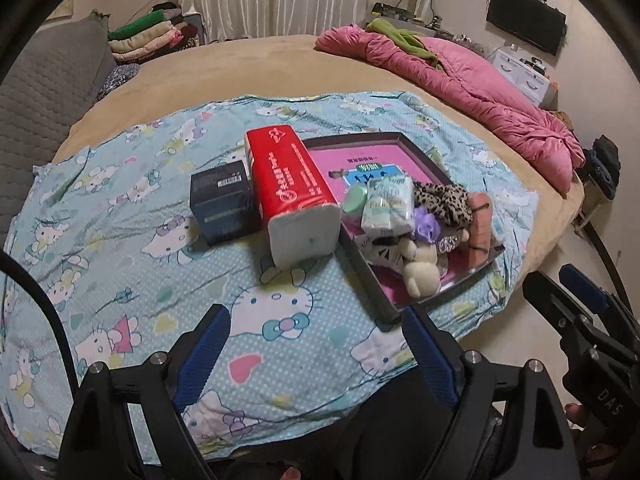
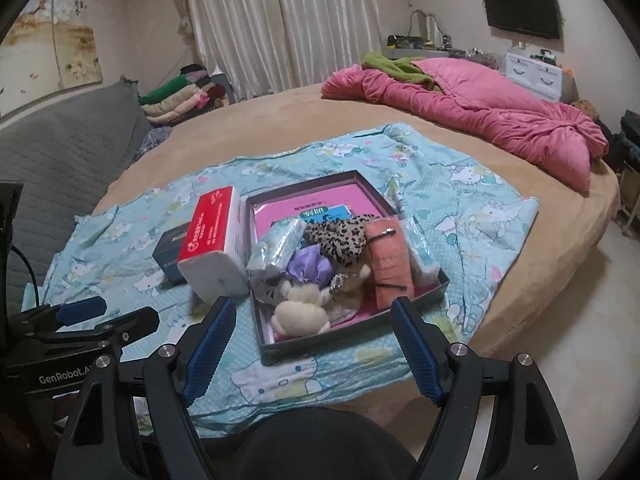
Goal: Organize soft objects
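A shallow dark box (image 1: 372, 280) (image 2: 320, 346) with a pink bottom lies on a Hello Kitty cloth (image 1: 140, 208) (image 2: 460, 208) on the bed. In it lie a cream plush toy (image 1: 420, 272) (image 2: 300, 314), a leopard-print piece (image 1: 440, 198) (image 2: 340, 236), a purple satin piece (image 2: 306, 268), an orange cloth (image 1: 480, 220) (image 2: 388, 260) and tissue packs (image 1: 388, 204) (image 2: 276, 248). A red tissue pack (image 1: 292, 188) (image 2: 216, 236) and a dark box (image 1: 224, 204) (image 2: 170, 252) lie left of it. My left gripper (image 1: 316, 360) is open and empty over the cloth. My right gripper (image 2: 312, 352) is open and empty before the box.
A pink quilt (image 1: 460, 76) (image 2: 480, 116) with a green cloth lies at the bed's far right. A grey headboard (image 1: 44, 92) (image 2: 60, 148) and folded clothes (image 1: 152, 36) (image 2: 176, 100) are at the left. The right gripper shows in the left wrist view (image 1: 580, 320).
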Tool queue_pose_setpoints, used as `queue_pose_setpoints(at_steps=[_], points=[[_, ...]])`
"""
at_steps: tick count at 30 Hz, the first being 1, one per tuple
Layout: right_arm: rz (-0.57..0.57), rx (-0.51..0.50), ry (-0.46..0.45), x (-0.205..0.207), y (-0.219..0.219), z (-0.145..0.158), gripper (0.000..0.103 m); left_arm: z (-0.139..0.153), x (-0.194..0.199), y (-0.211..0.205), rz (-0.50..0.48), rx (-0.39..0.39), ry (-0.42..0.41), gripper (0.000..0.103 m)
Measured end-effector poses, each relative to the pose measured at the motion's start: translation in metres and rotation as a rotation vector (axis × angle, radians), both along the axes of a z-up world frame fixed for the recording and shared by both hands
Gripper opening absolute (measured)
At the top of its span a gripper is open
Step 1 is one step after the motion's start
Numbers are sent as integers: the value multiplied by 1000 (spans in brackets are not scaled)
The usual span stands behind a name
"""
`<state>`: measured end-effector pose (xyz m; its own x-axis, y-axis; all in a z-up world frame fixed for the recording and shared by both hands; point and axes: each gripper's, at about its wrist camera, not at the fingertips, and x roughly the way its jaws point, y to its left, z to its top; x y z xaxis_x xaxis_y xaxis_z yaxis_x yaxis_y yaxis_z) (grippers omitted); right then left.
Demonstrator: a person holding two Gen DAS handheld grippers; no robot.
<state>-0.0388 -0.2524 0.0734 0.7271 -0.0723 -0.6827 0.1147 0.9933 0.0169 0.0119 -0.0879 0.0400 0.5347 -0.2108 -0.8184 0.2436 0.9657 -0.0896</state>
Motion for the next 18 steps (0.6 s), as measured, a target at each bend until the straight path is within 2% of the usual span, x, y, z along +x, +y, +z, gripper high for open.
queue_pose_setpoints(at_steps=[9,18], points=[[11,3,25,-10,6,-8,81,-7,-14,0,17,10,14,87],[20,-3,22,-14,10,-10,91,-10,-20,0,38,31,26,87]])
